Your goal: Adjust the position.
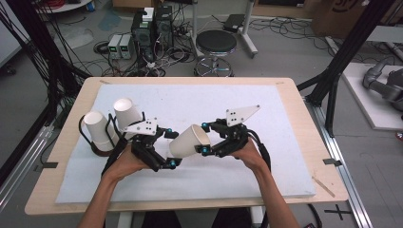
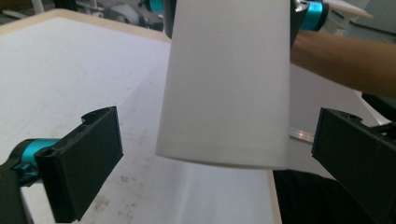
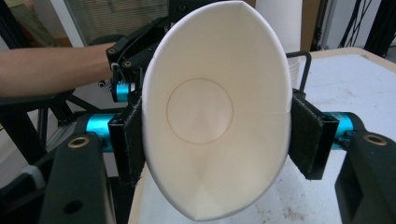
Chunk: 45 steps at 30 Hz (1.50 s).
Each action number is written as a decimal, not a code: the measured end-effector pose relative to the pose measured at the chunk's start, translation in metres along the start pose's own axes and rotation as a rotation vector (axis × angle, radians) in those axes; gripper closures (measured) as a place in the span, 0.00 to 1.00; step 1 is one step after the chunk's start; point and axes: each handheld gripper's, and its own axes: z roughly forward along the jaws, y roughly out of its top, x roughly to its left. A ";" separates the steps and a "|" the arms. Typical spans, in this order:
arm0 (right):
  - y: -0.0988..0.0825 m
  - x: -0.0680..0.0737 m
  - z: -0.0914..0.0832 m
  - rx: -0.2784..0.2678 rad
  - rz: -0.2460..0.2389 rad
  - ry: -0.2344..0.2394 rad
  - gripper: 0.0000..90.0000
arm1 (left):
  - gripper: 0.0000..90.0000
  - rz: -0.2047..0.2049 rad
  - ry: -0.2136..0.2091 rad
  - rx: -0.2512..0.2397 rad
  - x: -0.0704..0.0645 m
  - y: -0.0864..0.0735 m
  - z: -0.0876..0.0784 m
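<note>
The right gripper (image 1: 205,138) pinches a white paper cup (image 1: 189,141) by its squeezed rim, while the left gripper (image 1: 169,148), at its 9 o'clock, stands spread around the cup's base.

A light wooden table (image 1: 304,118) is standing on a grey floor (image 1: 285,52), and a white mat (image 1: 266,156) is covering most of its top. Beyond its far edge, a round black stool (image 1: 216,42) on a chrome base is sitting among loose cables (image 1: 294,28) that are snaking across the floor. Left of the stool, two dark computer towers (image 1: 152,26) and a pair of small pale boxes (image 1: 119,46) are resting on the floor. Black frame struts (image 1: 349,47) are slanting down at the right, and bundled black cables (image 1: 38,52) are hanging at the left. A cardboard box (image 1: 340,14) is sitting at the far right. Even light is falling across the room.
</note>
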 end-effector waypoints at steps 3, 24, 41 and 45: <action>0.000 0.001 -0.001 0.025 0.003 -0.005 0.36 | 0.02 0.017 0.035 0.028 -0.002 0.000 -0.002; -0.003 0.001 -0.032 0.113 0.016 -0.124 0.35 | 0.02 0.011 0.292 0.084 -0.009 -0.026 -0.039; -0.009 0.001 -0.046 0.164 0.027 -0.192 0.35 | 0.02 -0.042 0.412 0.073 -0.014 -0.053 -0.058; -0.011 0.000 -0.049 0.170 0.035 -0.215 0.35 | 0.02 -0.057 0.456 0.078 -0.017 -0.062 -0.060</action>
